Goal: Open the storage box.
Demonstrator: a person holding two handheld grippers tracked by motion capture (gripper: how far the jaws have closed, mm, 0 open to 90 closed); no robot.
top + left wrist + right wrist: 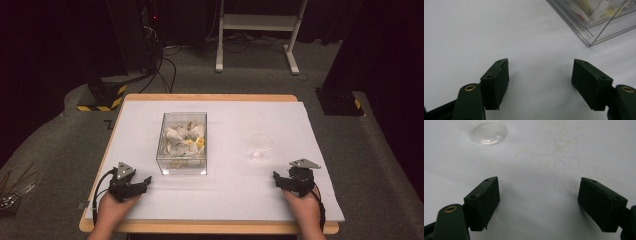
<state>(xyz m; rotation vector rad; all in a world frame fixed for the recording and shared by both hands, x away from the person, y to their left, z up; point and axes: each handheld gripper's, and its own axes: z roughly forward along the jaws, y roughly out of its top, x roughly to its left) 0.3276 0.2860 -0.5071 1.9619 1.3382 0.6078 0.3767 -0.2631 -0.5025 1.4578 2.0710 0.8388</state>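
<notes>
A white sheet [230,195] is laid over a light wooden table [210,228], and a few faint brownish stains are seen on it in the right gripper view. Nearest the person, the left gripper [131,186] and the right gripper [290,183] are held low over the front of the sheet, each with its jaws spread wide and nothing between them. Just beyond the left gripper stands a clear rectangular plastic box [182,142] filled with pale and yellow wrapped pieces [186,136]; its corner [596,25] is seen in the left gripper view. A small clear plastic cup [261,146] stands ahead of the right gripper, apart from the box, and appears empty [489,133]. Judged from this, the work is not yet begun: no piece is lifted, and every piece is left in the box. Farther off, grey carpet [250,80], black cables [167,70], a yellow-and-black striped base [102,97] and a white frame's legs [257,35] are seen against a dark room.
</notes>
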